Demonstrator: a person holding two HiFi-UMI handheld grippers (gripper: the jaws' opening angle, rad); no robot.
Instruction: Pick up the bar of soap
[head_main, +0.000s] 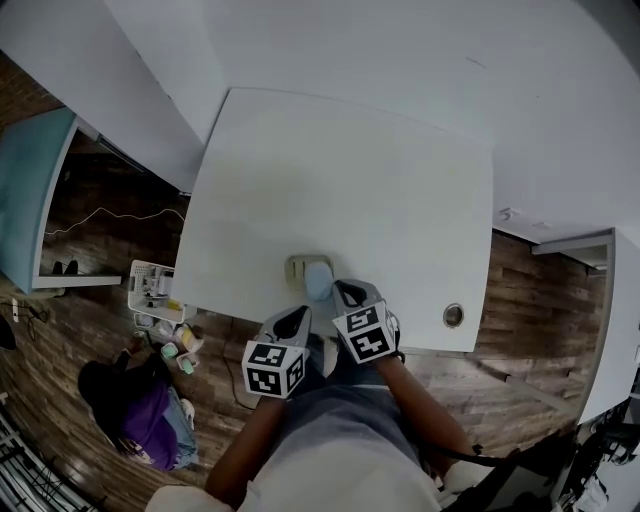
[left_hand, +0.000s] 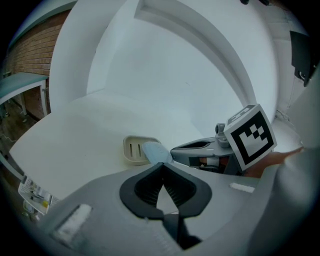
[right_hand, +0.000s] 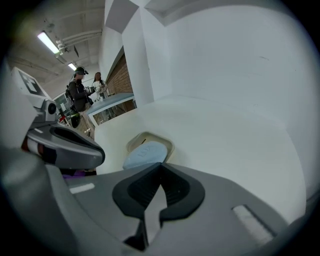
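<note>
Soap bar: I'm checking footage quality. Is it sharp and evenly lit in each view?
Head view: soap small and soft, corners darkly vignetted; left gripper view: fairly sharp, fisheye curves straight lines; right gripper view: clearest, light even, no glare.

Soap bar (head_main: 319, 280) on dish (head_main: 296, 267) at table's (head_main: 340, 170) near edge; left gripper (head_main: 298, 315), right gripper (head_main: 347, 292) nearby

No readable words or numbers, only black-and-white square code patterns on the left gripper's cube (head_main: 273, 368) and right gripper's cube (head_main: 362, 333), embossed mark on pale blue oval soap bar (right_hand: 144, 154) illegible
</note>
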